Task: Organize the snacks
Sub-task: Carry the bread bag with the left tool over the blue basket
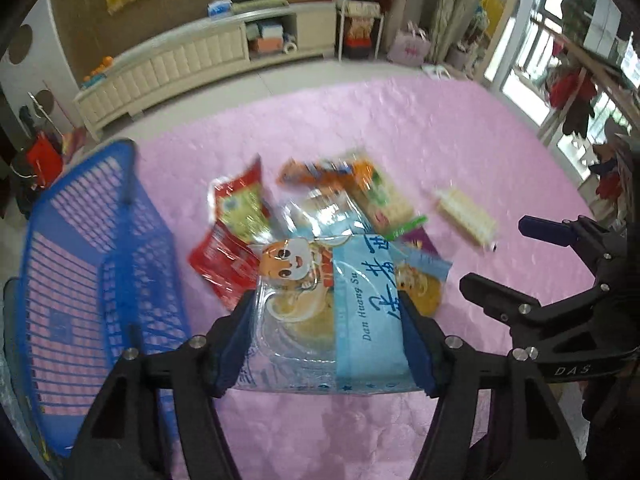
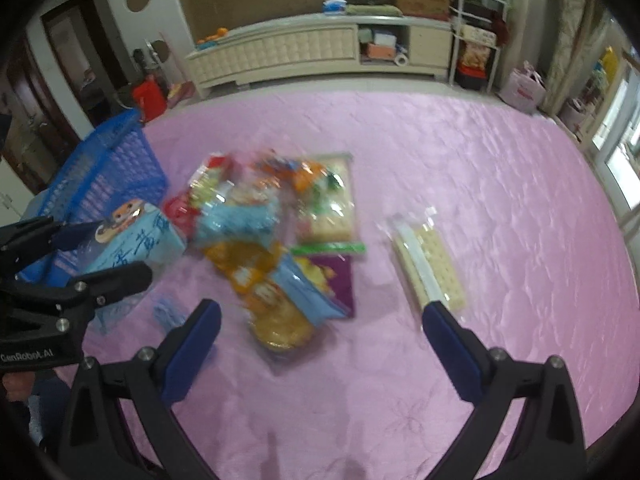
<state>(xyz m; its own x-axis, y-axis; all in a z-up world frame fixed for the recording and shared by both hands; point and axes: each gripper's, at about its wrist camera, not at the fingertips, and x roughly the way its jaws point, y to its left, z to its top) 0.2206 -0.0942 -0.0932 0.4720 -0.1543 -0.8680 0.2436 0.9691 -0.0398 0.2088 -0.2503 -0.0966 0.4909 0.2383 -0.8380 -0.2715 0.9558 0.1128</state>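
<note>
A light blue egg-yolk pastry packet (image 1: 360, 304) with a cartoon face hangs lifted above the pink cloth, and my left gripper (image 1: 325, 300) is shut on it, both pads pressing its sides. From the right wrist view the same packet (image 2: 132, 240) sits in the left gripper (image 2: 106, 254) just beside the blue basket (image 2: 108, 172). A mixed pile of snack packets (image 1: 316, 200) (image 2: 272, 232) lies on the middle of the cloth. My right gripper (image 2: 320, 310) stands wide open above the cloth with nothing between its fingers, the pile just ahead of it. It also shows at the right (image 1: 506, 256).
The blue slatted basket (image 1: 80, 260) stands at the left of the pink cloth (image 1: 420, 128). A clear pack of pale crackers (image 1: 466, 216) (image 2: 430, 264) lies apart, right of the pile. A low cream cabinet (image 2: 320, 52) runs along the far wall beyond the table edge.
</note>
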